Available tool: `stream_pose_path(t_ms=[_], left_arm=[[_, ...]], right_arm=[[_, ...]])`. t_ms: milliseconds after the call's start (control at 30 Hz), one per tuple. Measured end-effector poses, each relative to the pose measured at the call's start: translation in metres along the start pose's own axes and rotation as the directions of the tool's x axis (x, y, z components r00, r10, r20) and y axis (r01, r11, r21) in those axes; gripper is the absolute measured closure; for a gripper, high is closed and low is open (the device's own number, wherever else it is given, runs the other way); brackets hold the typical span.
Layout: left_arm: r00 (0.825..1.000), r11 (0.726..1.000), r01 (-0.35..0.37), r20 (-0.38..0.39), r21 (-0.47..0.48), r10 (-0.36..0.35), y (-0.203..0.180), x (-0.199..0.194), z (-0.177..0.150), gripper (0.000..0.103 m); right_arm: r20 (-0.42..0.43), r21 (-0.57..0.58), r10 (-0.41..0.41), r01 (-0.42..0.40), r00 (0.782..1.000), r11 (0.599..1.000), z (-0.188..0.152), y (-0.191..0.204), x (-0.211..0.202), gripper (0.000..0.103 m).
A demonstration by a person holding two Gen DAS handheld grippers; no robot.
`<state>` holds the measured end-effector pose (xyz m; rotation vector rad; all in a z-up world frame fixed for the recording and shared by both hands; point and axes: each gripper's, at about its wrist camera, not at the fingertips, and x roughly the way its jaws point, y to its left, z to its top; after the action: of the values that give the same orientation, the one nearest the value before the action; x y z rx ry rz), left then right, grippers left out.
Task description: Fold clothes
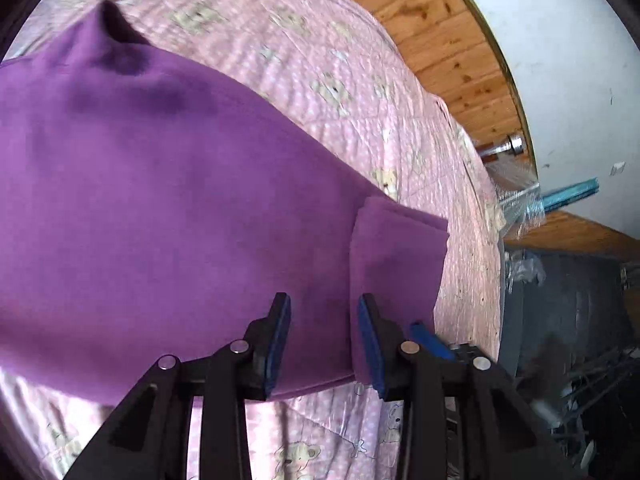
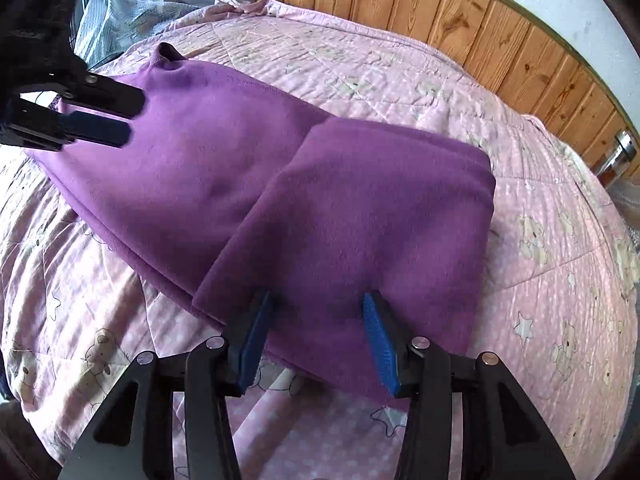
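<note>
My purple fleece garment point(image 2: 224, 160) lies on the pink bear-print quilt point(image 2: 540, 216), one flap folded over — part done. My left claw point(image 1: 324, 340) and right claw point(image 2: 316, 336) both hang spread, pinching nothing — further folds remain, I judge.

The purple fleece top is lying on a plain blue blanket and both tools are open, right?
Not quite. The purple fleece top lies on a pink quilted blanket with teddy bears and stars, not a plain blue one, as the right wrist view shows. Both the left tool and the right tool are open.
</note>
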<state>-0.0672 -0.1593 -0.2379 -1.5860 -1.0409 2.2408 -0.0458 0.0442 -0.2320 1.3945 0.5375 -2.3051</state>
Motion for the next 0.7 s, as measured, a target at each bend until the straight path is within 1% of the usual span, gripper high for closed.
stream_pose_path(t_ms=[33, 100, 133, 167, 200, 233, 267, 300, 333, 367, 400, 433, 500, 567, 600, 633, 667, 700], left_arm=[[0.999, 1.0, -0.011, 0.04, -0.025, 0.012, 0.013, -0.021, 0.002, 0.063], [0.991, 0.996, -0.044, 0.124, -0.078, 0.054, 0.05, -0.068, 0.004, 0.061], [0.982, 0.992, -0.067, 0.167, -0.109, 0.084, 0.073, -0.092, 0.003, 0.06], [0.969, 0.985, -0.097, 0.214, -0.144, 0.127, 0.098, -0.115, 0.001, 0.06], [0.947, 0.973, -0.137, 0.264, -0.186, 0.184, 0.125, -0.139, -0.002, 0.06], [0.92, 0.955, -0.18, 0.304, -0.234, 0.247, 0.153, -0.162, -0.007, 0.06], [0.888, 0.93, -0.225, 0.332, -0.291, 0.319, 0.181, -0.183, -0.012, 0.059], [0.849, 0.899, -0.267, 0.355, -0.348, 0.39, 0.209, -0.204, -0.017, 0.056], [0.819, 0.871, -0.288, 0.369, -0.398, 0.44, 0.235, -0.222, -0.022, 0.053], [0.803, 0.852, -0.288, 0.374, -0.438, 0.464, 0.258, -0.233, -0.027, 0.053], [0.796, 0.838, -0.279, 0.376, -0.469, 0.475, 0.28, -0.242, -0.031, 0.05], [0.803, 0.836, -0.257, 0.373, -0.485, 0.464, 0.298, -0.245, -0.031, 0.049], [0.834, 0.852, -0.193, 0.376, -0.487, 0.404, 0.322, -0.239, -0.026, 0.049], [0.867, 0.876, -0.128, 0.376, -0.466, 0.327, 0.333, -0.227, -0.019, 0.049], [0.88, 0.884, -0.115, 0.367, -0.452, 0.302, 0.335, -0.22, -0.015, 0.049], [0.889, 0.893, -0.106, 0.36, -0.437, 0.282, 0.333, -0.213, -0.011, 0.049], [0.892, 0.902, -0.096, 0.365, -0.421, 0.266, 0.332, -0.208, -0.009, 0.049], [0.888, 0.911, -0.087, 0.384, -0.403, 0.255, 0.329, -0.207, -0.008, 0.042]], right_arm=[[-0.017, 0.018, -0.005, 0.005, 1.0, 1.0, 0.005, -0.001, -0.004, 0.057], [0.019, 0.045, -0.054, 0.053, 0.998, 0.998, 0.017, 0.002, -0.021, 0.058], [0.037, 0.056, -0.076, 0.074, 0.996, 0.996, 0.024, 0.004, -0.029, 0.058], [0.057, 0.056, -0.09, 0.087, 0.994, 0.995, 0.033, 0.012, -0.037, 0.058], [0.076, 0.056, -0.099, 0.095, 0.992, 0.994, 0.042, 0.021, -0.044, 0.058], [0.092, 0.052, -0.086, 0.081, 0.992, 0.995, 0.053, 0.032, -0.047, 0.057], [0.102, 0.033, -0.059, 0.056, 0.993, 0.998, 0.065, 0.05, -0.049, 0.057], [0.104, -0.002, -0.026, 0.026, 0.994, 1.0, 0.08, 0.071, -0.045, 0.057], [0.106, -0.047, 0.007, -0.002, 0.994, 0.999, 0.093, 0.096, -0.041, 0.057], [0.107, -0.091, 0.041, -0.031, 0.993, 0.995, 0.106, 0.12, -0.037, 0.057], [0.103, -0.133, 0.078, -0.064, 0.992, 0.989, 0.119, 0.145, -0.033, 0.056], [0.087, -0.162, 0.127, -0.112, 0.988, 0.98, 0.131, 0.173, -0.027, 0.056], [0.049, -0.212, 0.224, -0.209, 0.973, 0.955, 0.154, 0.227, -0.016, 0.056], [-0.002, -0.19, 0.318, -0.312, 0.948, 0.931, 0.176, 0.271, -0.008, 0.055], [-0.026, -0.17, 0.36, -0.359, 0.933, 0.918, 0.188, 0.29, -0.003, 0.055], [-0.048, -0.15, 0.397, -0.399, 0.917, 0.904, 0.201, 0.308, 0.002, 0.054], [-0.066, -0.133, 0.416, -0.421, 0.907, 0.897, 0.215, 0.322, 0.01, 0.054], [-0.082, -0.117, 0.433, -0.44, 0.898, 0.89, 0.229, 0.335, 0.017, 0.053]])
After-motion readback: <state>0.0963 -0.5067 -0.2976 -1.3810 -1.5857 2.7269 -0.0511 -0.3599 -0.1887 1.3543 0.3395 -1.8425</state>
